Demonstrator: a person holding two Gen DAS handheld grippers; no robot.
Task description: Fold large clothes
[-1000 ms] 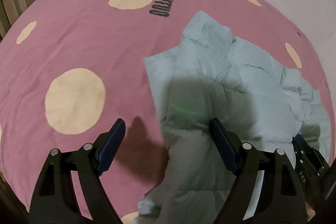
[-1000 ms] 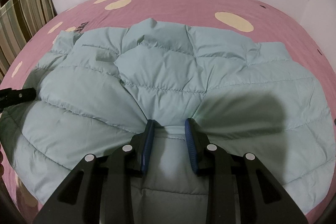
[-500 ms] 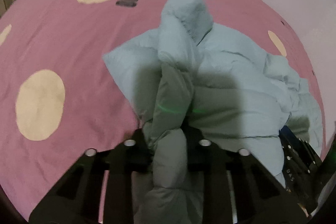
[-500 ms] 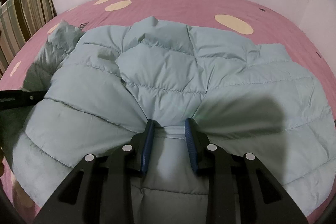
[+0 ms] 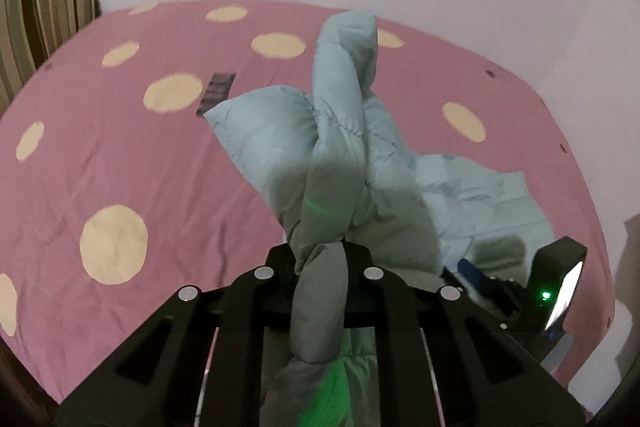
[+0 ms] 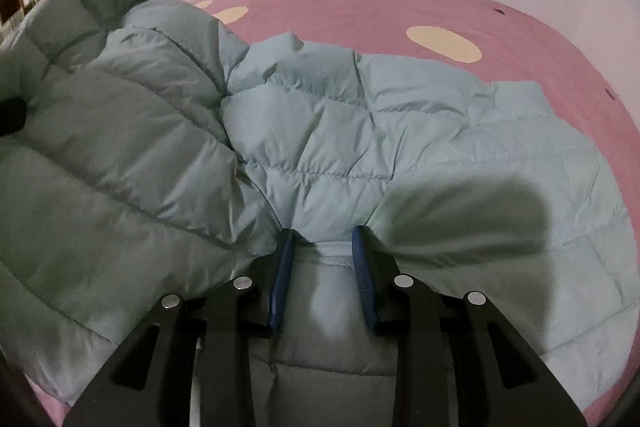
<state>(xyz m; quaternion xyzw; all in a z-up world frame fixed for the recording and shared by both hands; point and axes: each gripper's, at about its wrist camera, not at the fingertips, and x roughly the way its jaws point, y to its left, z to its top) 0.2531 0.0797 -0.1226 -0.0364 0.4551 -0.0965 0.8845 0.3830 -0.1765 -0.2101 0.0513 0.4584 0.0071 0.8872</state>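
Right, my left gripper (image 5: 320, 259) is clamped on a bunched edge of the pale blue puffer jacket (image 6: 360, 155), holding that side up off the pink spotted bedsheet (image 5: 120, 155). My right gripper (image 6: 322, 267) pinches a ridge of the jacket's near edge, pads either side of it, pinning the rest flat on the bed. I reckon this is the first side fold. Next I'd carry the raised side across the body, keeping the pinned edge anchored so nothing slides.
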